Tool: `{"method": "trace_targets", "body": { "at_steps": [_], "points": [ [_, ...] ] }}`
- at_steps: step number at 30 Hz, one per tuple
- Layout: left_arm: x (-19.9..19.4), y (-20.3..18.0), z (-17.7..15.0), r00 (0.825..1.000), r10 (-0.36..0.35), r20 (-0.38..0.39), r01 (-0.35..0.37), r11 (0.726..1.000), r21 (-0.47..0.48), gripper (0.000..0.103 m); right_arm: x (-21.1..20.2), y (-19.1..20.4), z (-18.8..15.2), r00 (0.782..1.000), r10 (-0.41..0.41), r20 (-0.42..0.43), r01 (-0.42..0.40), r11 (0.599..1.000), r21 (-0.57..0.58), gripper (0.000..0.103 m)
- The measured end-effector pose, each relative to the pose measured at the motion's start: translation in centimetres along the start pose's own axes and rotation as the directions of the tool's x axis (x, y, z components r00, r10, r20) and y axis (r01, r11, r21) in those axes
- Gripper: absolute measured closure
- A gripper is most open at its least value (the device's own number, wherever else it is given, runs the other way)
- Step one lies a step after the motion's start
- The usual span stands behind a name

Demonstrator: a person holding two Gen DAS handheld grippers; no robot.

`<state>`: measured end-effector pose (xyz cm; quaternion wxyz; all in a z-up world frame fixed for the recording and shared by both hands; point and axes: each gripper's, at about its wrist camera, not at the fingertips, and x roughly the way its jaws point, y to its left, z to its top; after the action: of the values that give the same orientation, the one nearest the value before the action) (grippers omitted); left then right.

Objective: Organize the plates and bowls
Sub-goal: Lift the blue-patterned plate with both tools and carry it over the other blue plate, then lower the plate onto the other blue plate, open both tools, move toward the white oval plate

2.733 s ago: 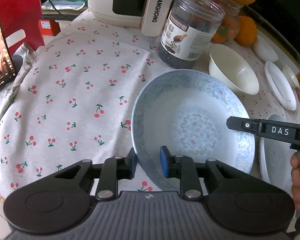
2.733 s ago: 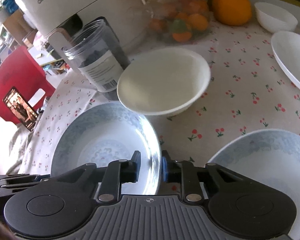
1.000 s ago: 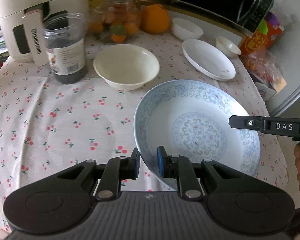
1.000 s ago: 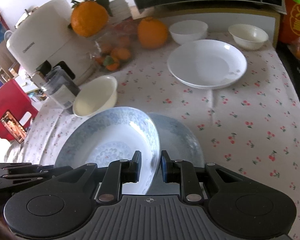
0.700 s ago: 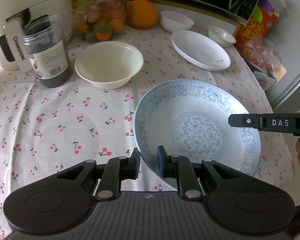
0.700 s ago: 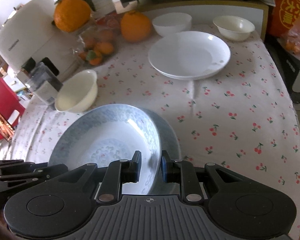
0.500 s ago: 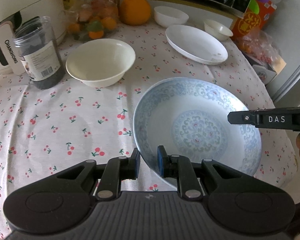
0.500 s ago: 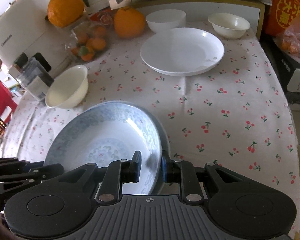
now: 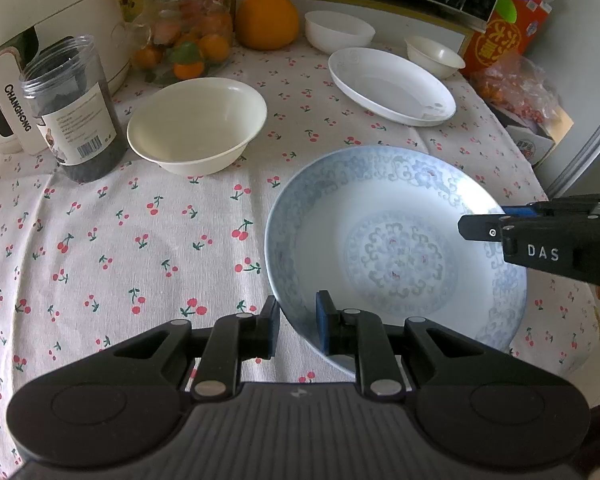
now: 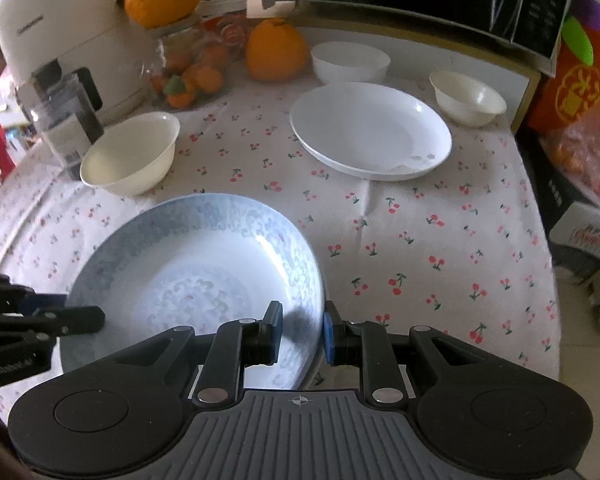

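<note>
Tongs in both our hands grip one blue patterned plate (image 9: 396,248): our left tongs (image 9: 297,326) pinch its rim at 7 o'clock, our right tongs (image 10: 300,330) clamp the opposite rim at 3 o'clock. We hold it over the cherry-print desk (image 9: 100,248). At 11 o'clock sits a cream bowl (image 9: 198,126); at 1 o'clock a white plate (image 9: 392,86), with two small bowls (image 10: 350,62) beyond it.
</note>
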<state>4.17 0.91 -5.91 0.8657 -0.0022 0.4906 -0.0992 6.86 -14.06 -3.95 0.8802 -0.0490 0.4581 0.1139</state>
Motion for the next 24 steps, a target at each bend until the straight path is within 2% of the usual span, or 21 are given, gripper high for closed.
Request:
{"method": "trace_targets", "body": {
  "at_steps": [8,15,21,24],
  "points": [
    [0.1,-0.6,-0.1,1.0,0.025,0.013,-0.026,0.999,0.045,0.087,0.5,0.0,0.1,0.999,-0.026,-0.026,0.026,1.0,-0.001,0.082],
    [0.1,-0.2,0.0,1.0,0.005,0.003,-0.005,0.999,0.032,0.086,0.4,-0.3,0.4,0.999,-0.013,-0.038,0.014,0.999,0.04,0.08],
    [-0.1,-0.2,0.1,1.0,-0.027,-0.006,0.027,0.999,0.024,0.074,0.3,-1.3,0.7,0.998,0.043,-0.047,-0.037,0.992,0.122,0.068],
    [-0.4,-0.1,0.4,0.999,-0.04,-0.001,0.04,0.999,0.017,0.063,0.3,-1.7,0.8,0.998,0.048,-0.043,-0.041,0.989,0.143,0.053]
  ]
}}
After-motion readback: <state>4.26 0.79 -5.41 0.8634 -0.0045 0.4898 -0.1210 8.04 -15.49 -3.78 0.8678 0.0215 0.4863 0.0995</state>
